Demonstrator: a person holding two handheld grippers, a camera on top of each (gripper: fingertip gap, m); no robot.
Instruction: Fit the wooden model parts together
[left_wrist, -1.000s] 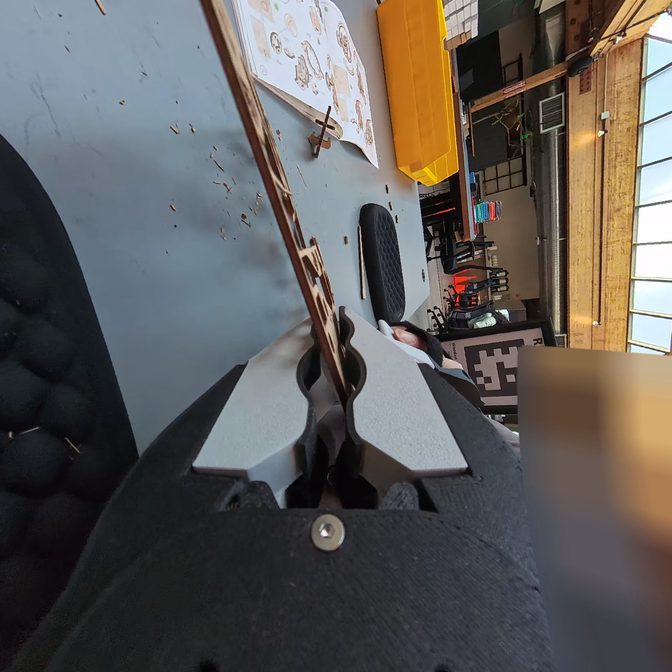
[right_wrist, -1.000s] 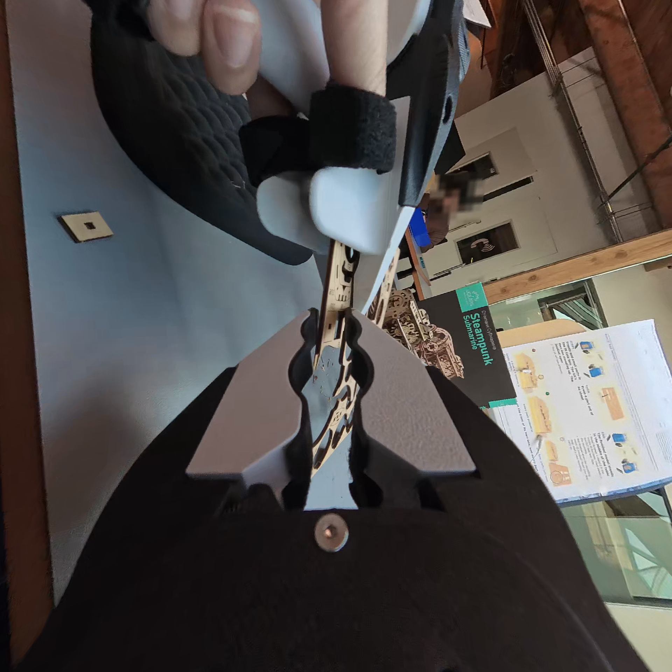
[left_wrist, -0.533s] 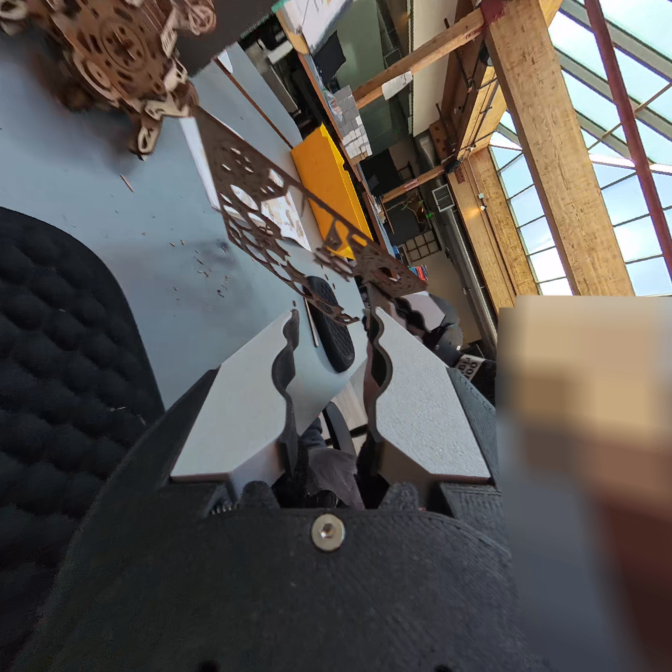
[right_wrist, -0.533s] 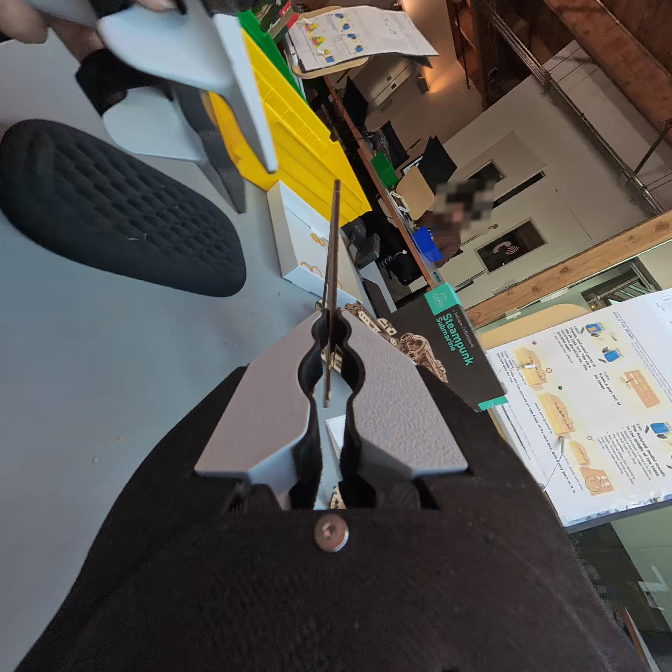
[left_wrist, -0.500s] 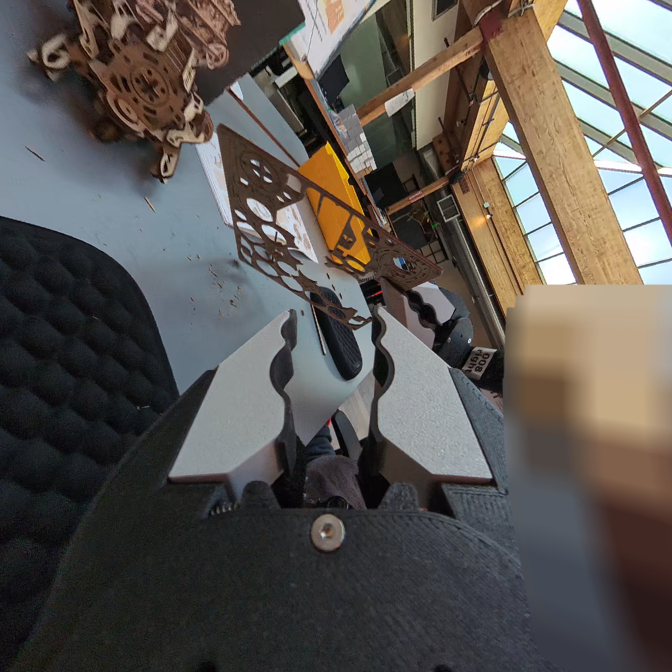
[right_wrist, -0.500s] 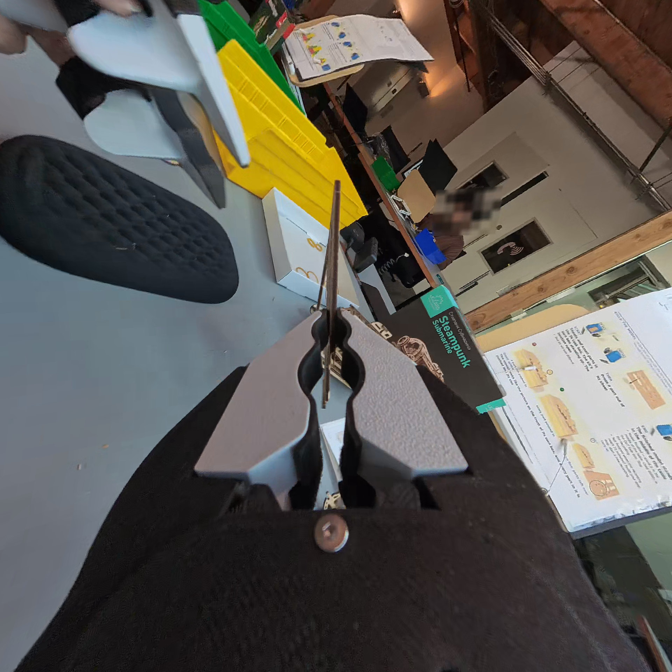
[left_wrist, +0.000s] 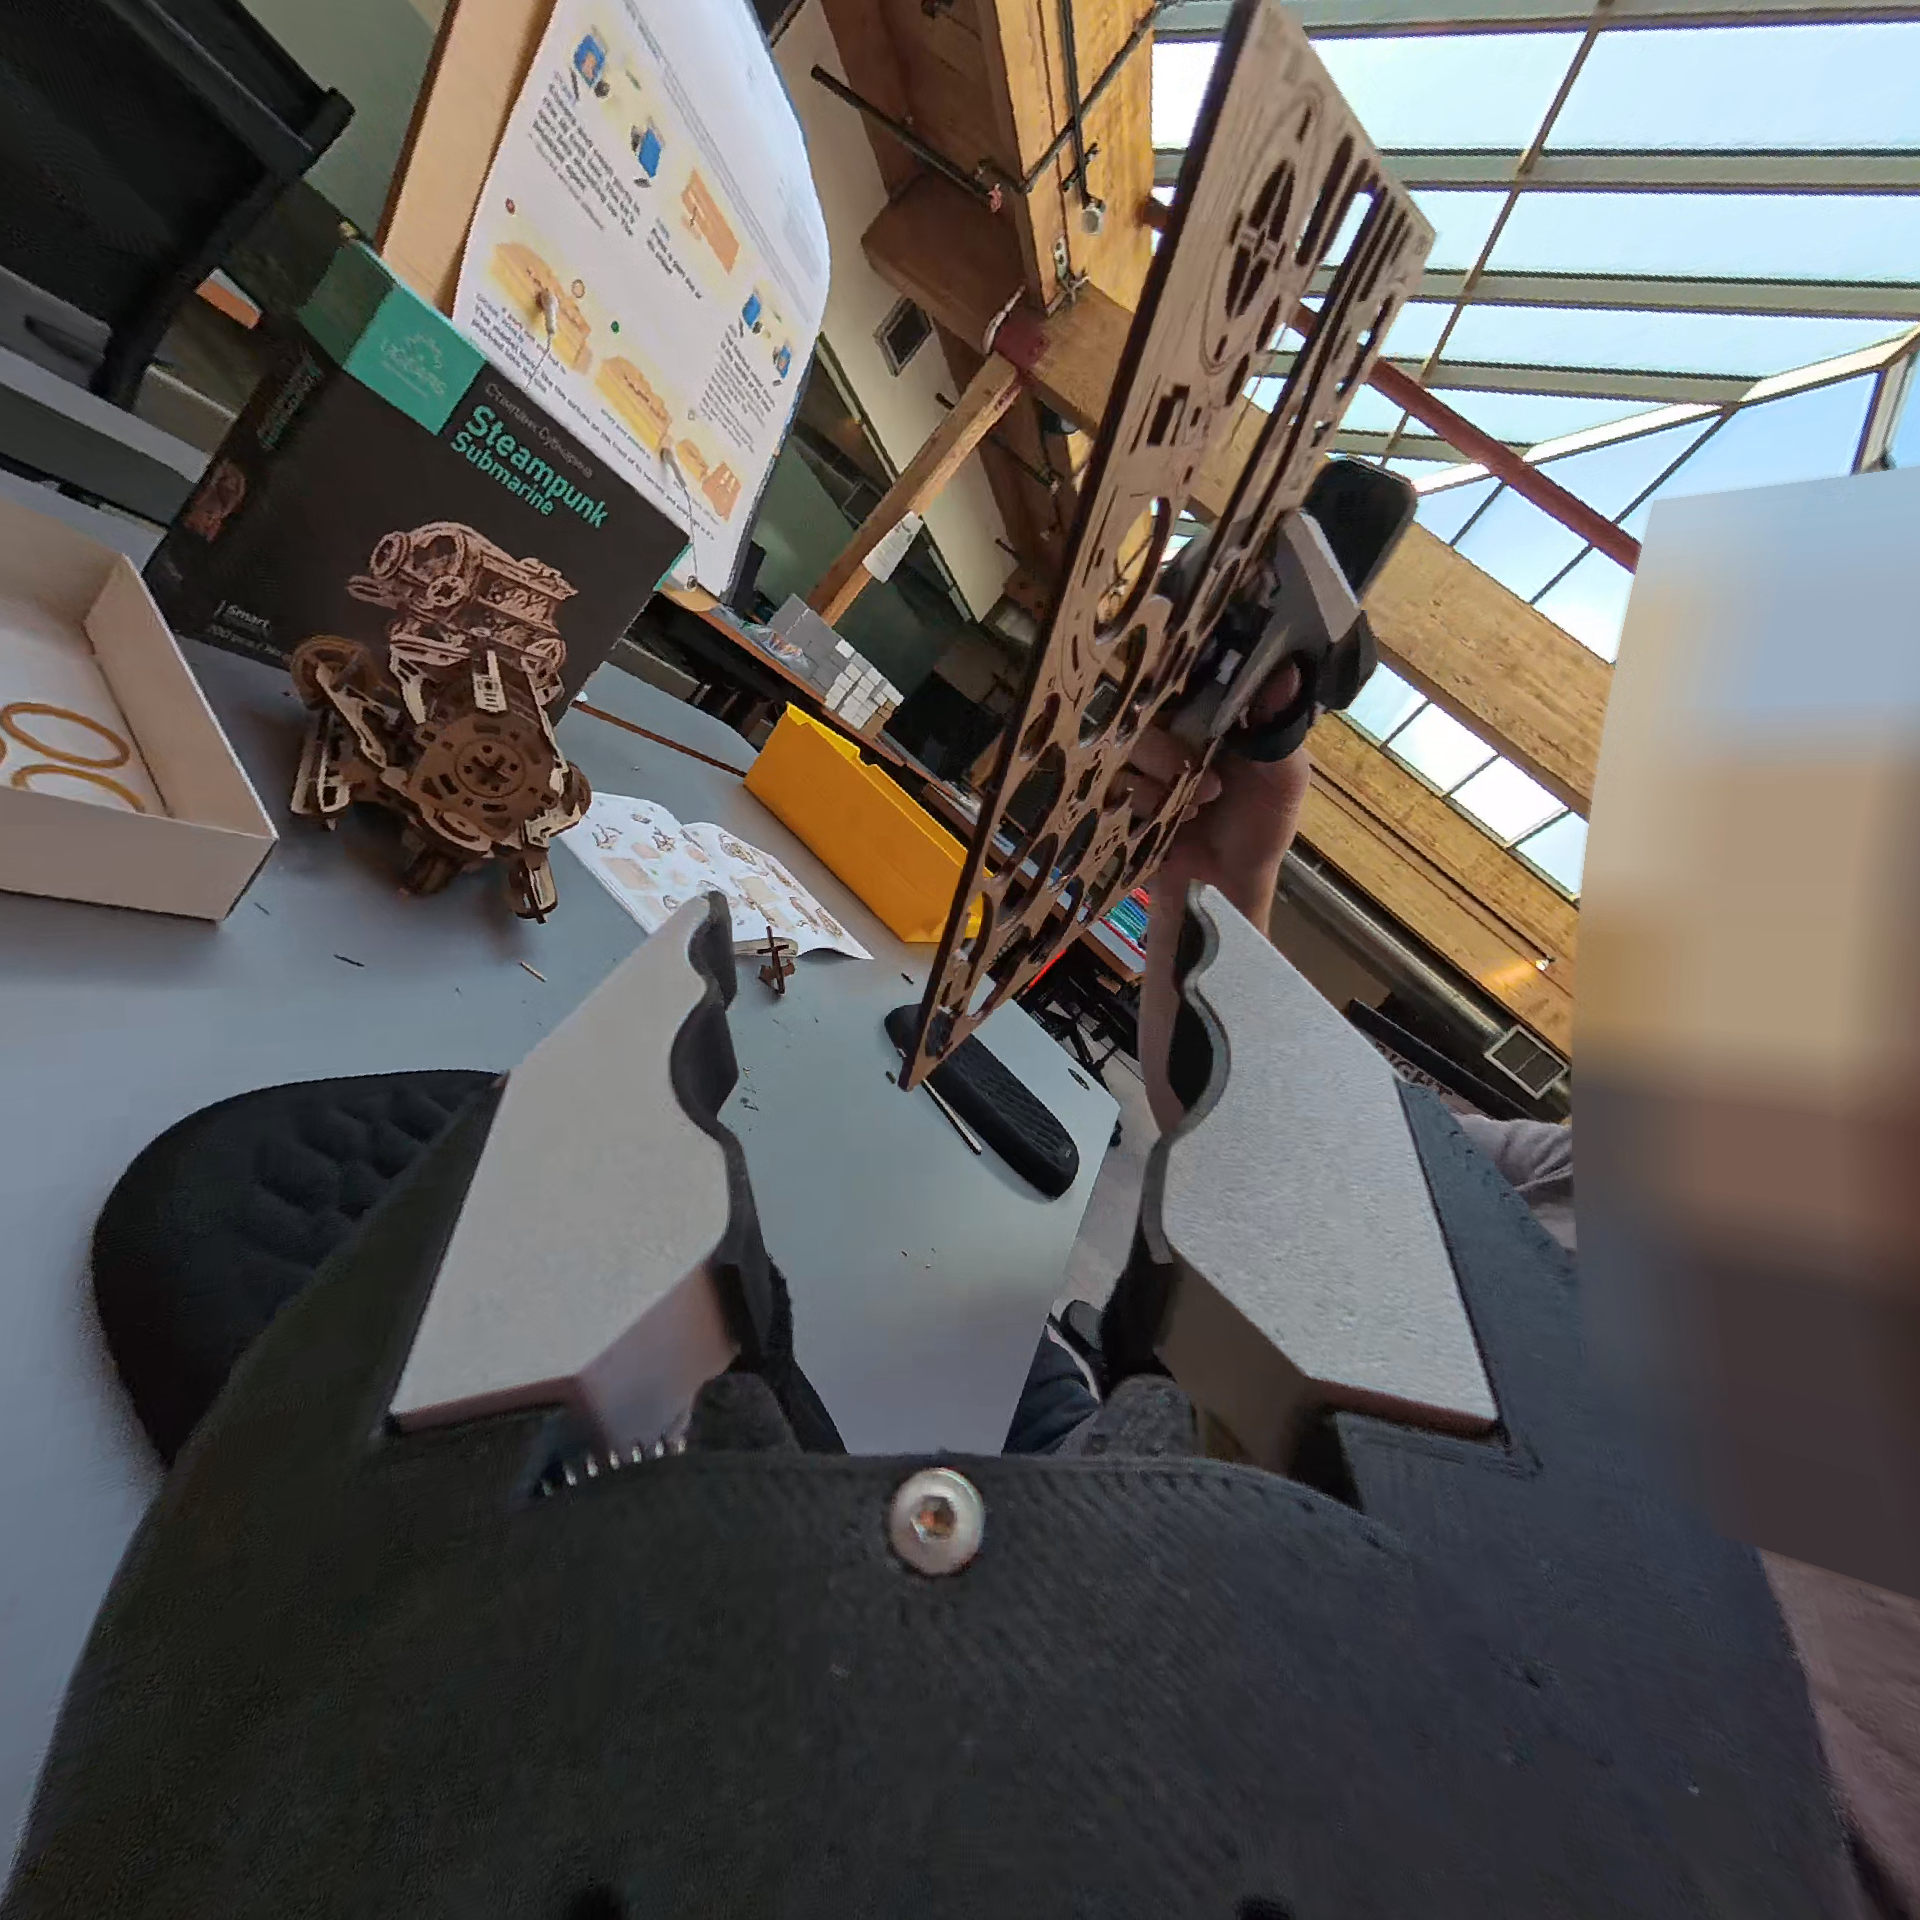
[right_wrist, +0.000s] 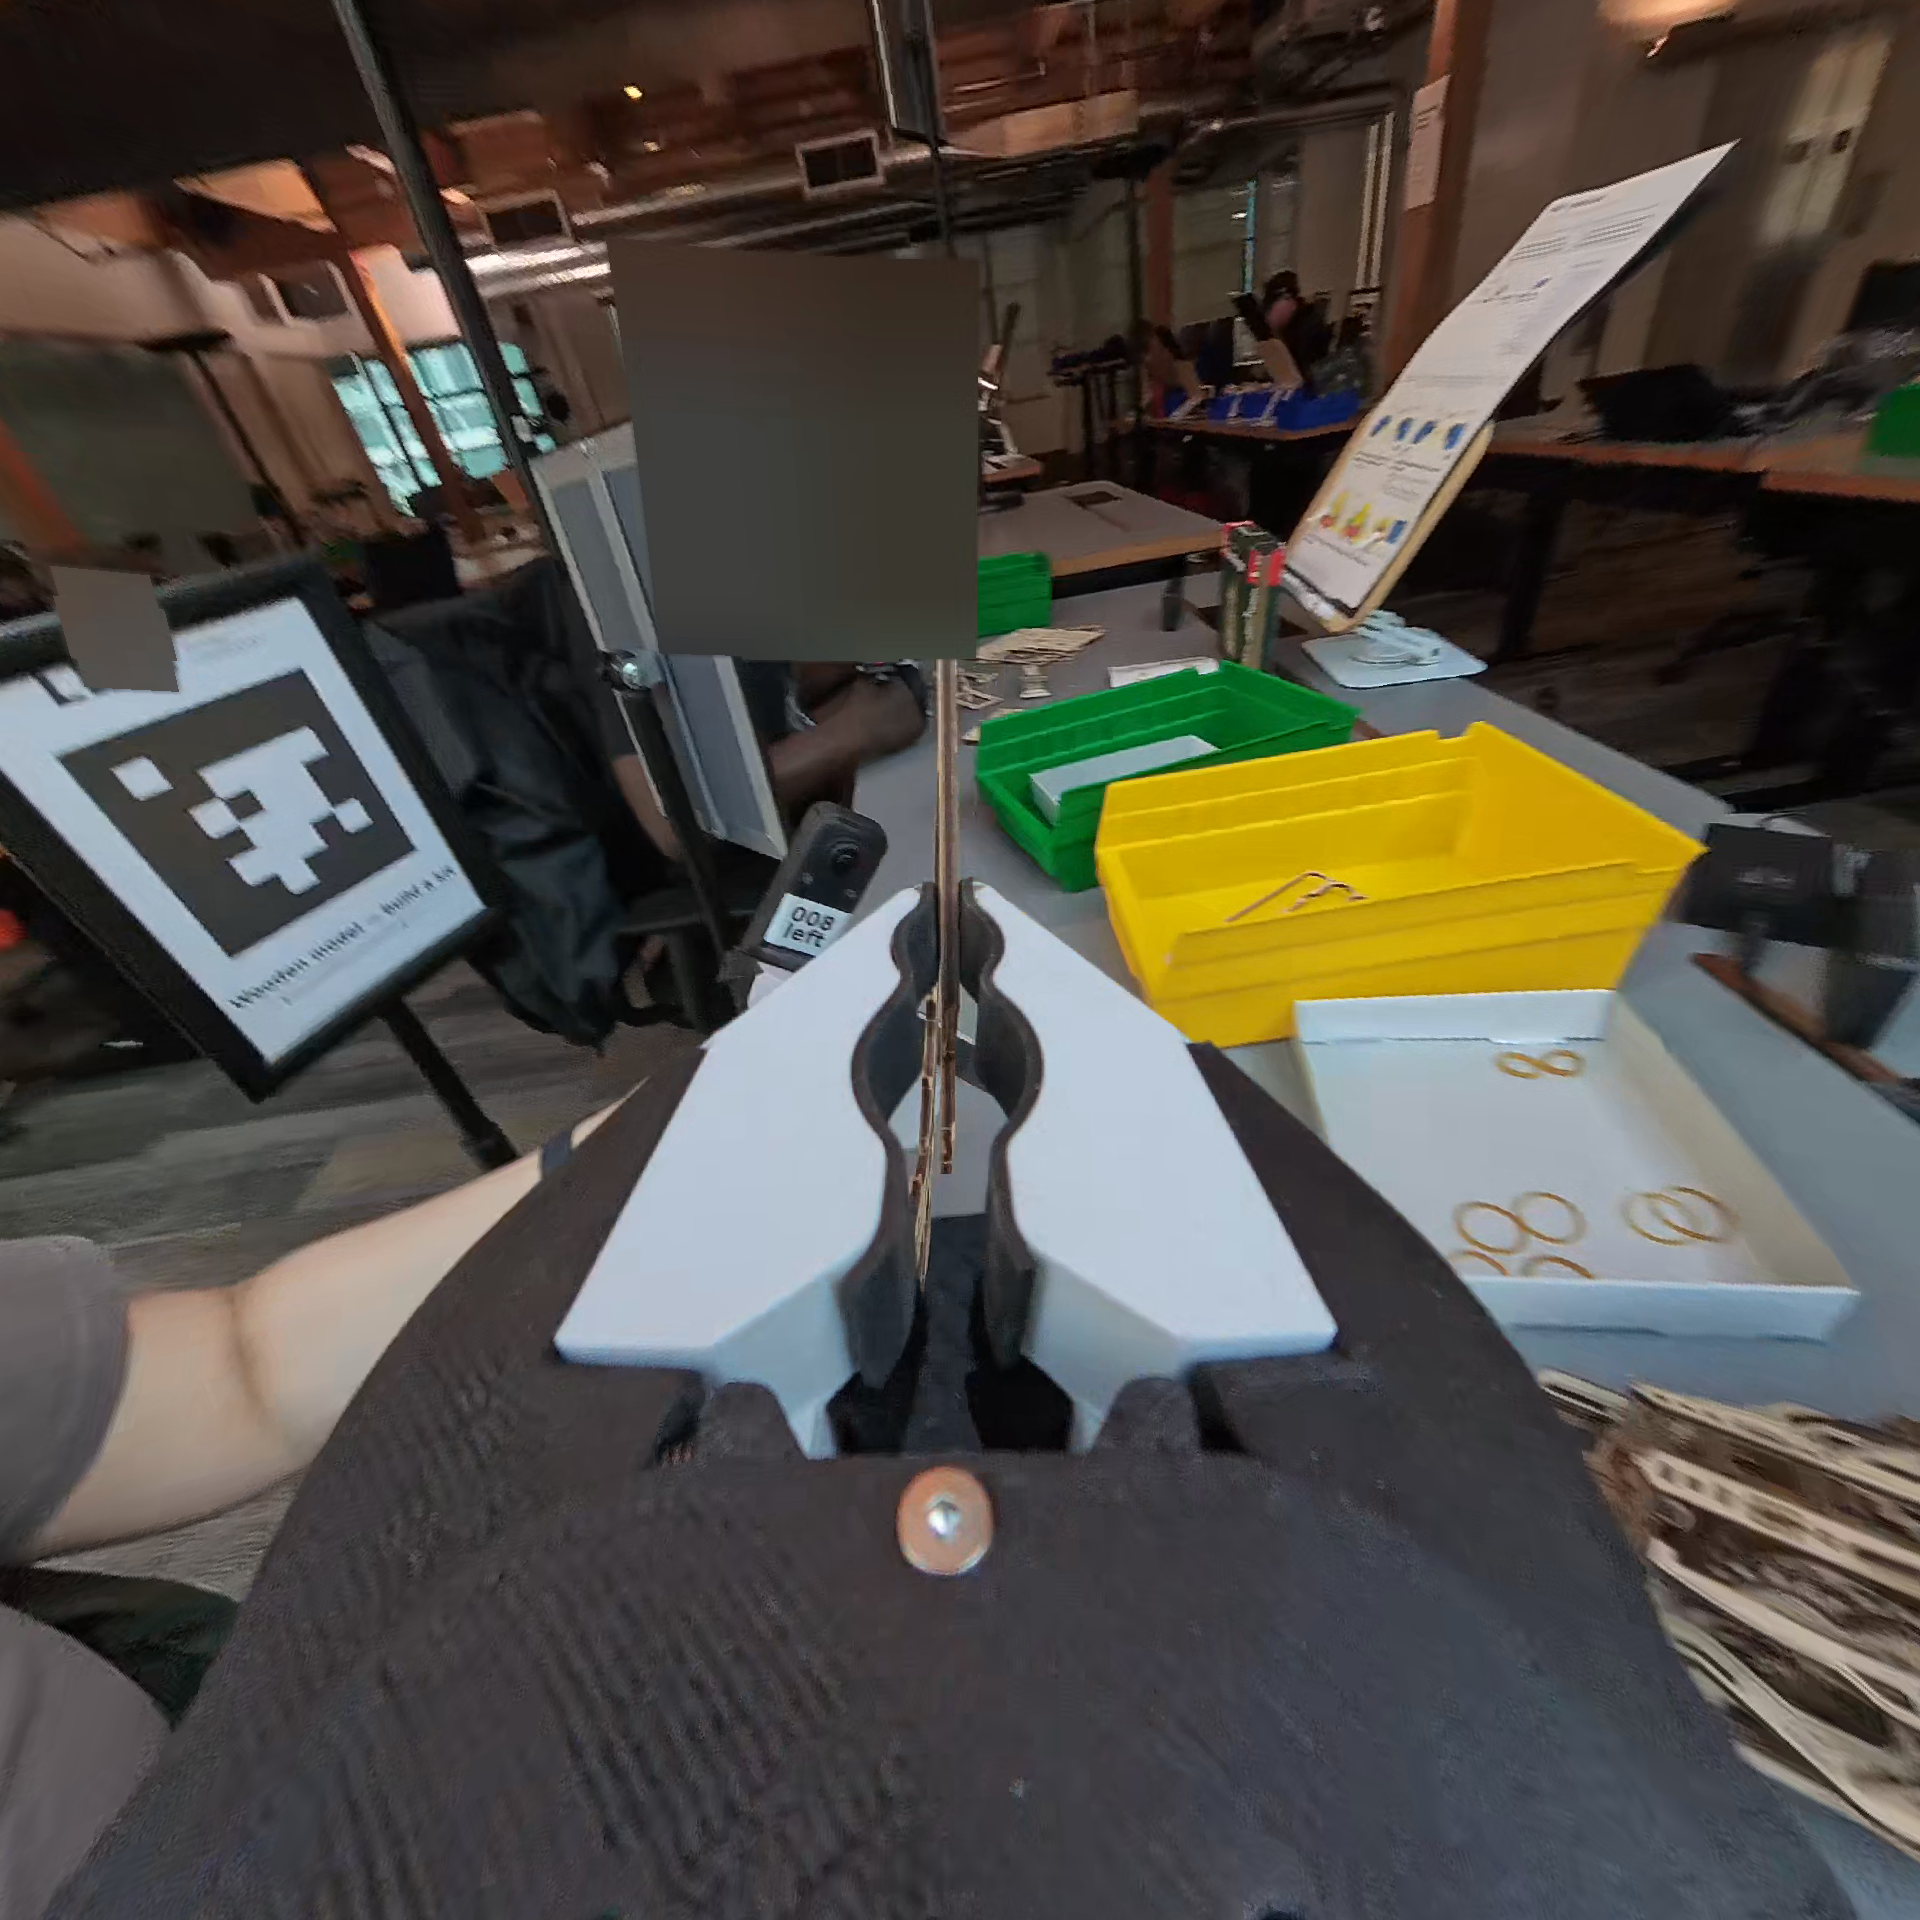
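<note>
One tool now grips the wooden sheet (left_wrist: 1174, 582): the right tool (right_wrist: 943, 914), clenched on its edge, holds it high over the worktop (left_wrist: 312, 1018). Having let go, the left tool (left_wrist: 951, 961) hangs spread, empty, free to pick parts.

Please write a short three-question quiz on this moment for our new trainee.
1. True or false: the left claw is open and empty.
2. The right claw grips which thing? A) yellow bin B) wooden parts sheet C) rubber band
3. Fill in: the assembled wooden model stands in front of the dark ____.

Key: 1 true. 2 B, the wooden parts sheet. 3 box.
</note>
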